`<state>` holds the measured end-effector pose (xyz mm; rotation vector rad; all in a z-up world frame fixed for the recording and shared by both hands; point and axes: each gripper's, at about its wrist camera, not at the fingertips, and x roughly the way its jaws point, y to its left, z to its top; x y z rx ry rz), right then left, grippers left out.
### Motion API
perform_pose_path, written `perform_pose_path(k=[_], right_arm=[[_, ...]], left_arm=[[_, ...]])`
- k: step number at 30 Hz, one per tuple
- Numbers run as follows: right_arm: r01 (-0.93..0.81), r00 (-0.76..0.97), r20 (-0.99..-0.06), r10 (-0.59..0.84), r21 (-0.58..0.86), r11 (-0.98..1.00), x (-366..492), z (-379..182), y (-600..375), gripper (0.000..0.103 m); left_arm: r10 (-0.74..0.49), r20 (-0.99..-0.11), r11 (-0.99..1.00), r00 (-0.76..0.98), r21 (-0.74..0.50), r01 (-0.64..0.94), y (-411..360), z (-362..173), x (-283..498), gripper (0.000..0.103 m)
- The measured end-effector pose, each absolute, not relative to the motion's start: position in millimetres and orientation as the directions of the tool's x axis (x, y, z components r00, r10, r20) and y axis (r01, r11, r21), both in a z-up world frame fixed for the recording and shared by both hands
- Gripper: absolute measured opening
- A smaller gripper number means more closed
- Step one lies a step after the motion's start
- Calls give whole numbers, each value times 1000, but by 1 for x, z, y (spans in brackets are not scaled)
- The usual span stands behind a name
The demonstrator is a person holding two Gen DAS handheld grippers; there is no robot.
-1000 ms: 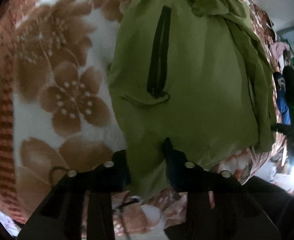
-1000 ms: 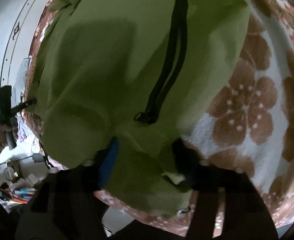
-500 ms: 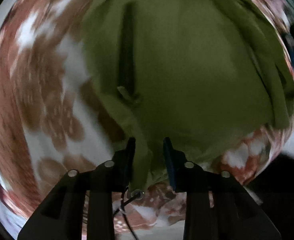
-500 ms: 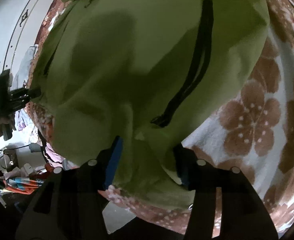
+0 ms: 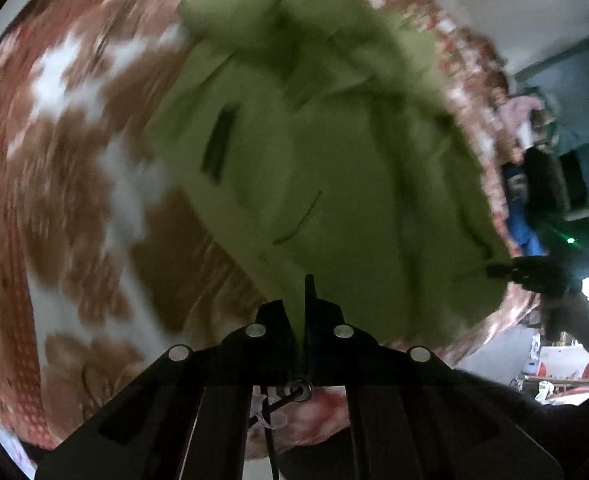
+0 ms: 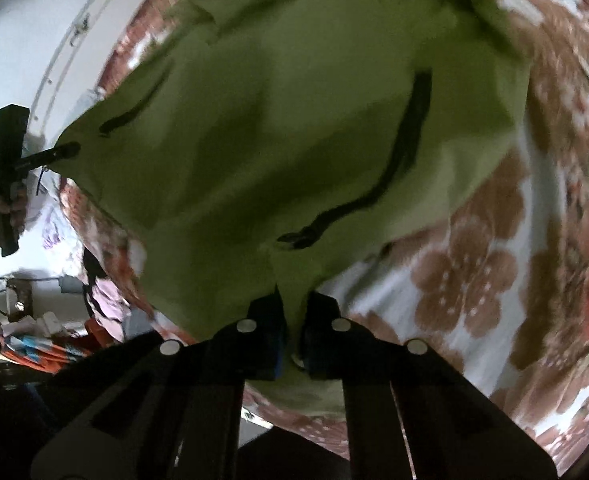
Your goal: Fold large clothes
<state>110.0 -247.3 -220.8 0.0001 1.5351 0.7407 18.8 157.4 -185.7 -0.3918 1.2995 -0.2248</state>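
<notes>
A large olive-green jacket (image 5: 334, 168) with black pocket zips (image 6: 410, 128) lies on a bed covered by a brown-and-white flowered blanket (image 5: 94, 208). My left gripper (image 5: 300, 308) is shut on the jacket's near hem corner, which is pulled up off the blanket. My right gripper (image 6: 294, 312) is shut on the hem's other corner, with cloth bunched between its pads. Each gripper shows in the other's view: the right gripper (image 5: 502, 270) at the jacket's right edge, the left gripper (image 6: 64, 150) at its left edge, held by a hand (image 6: 2, 208). Both views are motion-blurred.
The blanket (image 6: 494, 280) spreads wide around the jacket. Beyond the bed's edge lie clutter and clothes (image 6: 34, 340) on the floor, a white wall (image 6: 34, 20), and dark furniture (image 5: 566, 176) with a green light.
Both grippers have closed on the jacket's hem and risen, lifting the near edge off the blanket. The jacket now hangs stretched between them.
</notes>
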Motion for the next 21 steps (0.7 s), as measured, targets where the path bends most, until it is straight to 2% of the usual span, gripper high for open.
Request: perform_pose_path(k=[7, 11, 21], right_arm=[[-430, 16, -858, 514, 458, 778, 162, -153, -249, 6], [-418, 103, -841, 532, 449, 790, 199, -124, -256, 6], [-431, 268, -803, 532, 394, 812, 317, -74, -247, 6]], left_arm=[[-399, -812, 900, 427, -436, 13, 136, -121, 74, 3], [-413, -760, 883, 502, -470, 16, 142, -102, 109, 3], [-427, -670, 884, 607, -451, 124, 139, -52, 225, 3]])
